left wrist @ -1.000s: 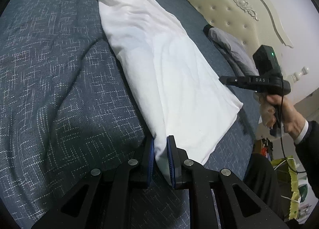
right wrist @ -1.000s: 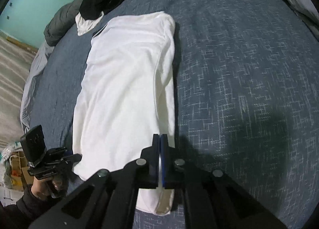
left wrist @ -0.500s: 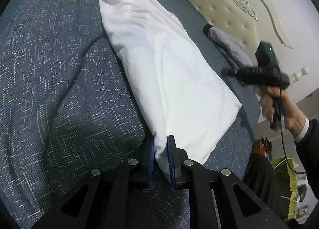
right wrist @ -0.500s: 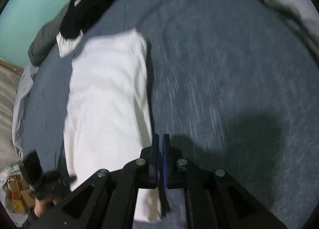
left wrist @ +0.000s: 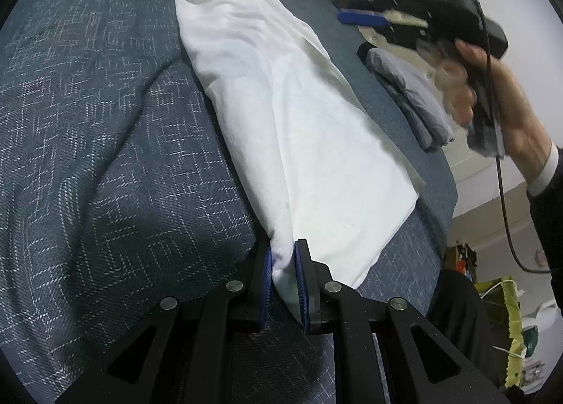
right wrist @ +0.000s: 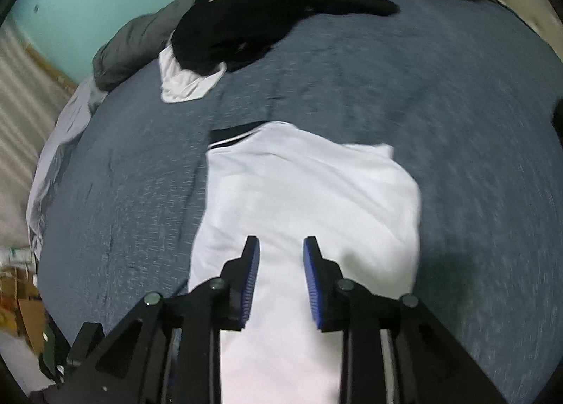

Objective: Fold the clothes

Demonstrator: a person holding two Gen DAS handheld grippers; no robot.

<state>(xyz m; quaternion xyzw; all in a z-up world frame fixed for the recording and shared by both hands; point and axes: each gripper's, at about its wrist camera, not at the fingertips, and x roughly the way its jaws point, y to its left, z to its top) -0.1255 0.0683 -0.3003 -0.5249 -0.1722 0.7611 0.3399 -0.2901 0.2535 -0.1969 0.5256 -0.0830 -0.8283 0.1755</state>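
A white shirt (left wrist: 288,115) with a dark collar lies folded into a long strip on the blue bedspread (left wrist: 88,157). My left gripper (left wrist: 283,263) is shut on the shirt's near hem corner. In the right wrist view the same white shirt (right wrist: 306,200) lies below my right gripper (right wrist: 281,256), which is open and held above the cloth with nothing between its fingers. From the left wrist view, the right gripper (left wrist: 422,13) shows blurred in a hand, raised over the far side of the bed.
A black garment (right wrist: 253,20) and a white one (right wrist: 186,76) lie heaped at the far end of the bed beside a grey duvet (right wrist: 137,48). Folded grey clothes (left wrist: 408,94) rest near the headboard. Boxes and clutter (right wrist: 17,298) stand past the bed's edge.
My right gripper let go of the shirt's edge, opened, and swung up and over the shirt toward its collar end. The left gripper kept its hold and stayed in place.
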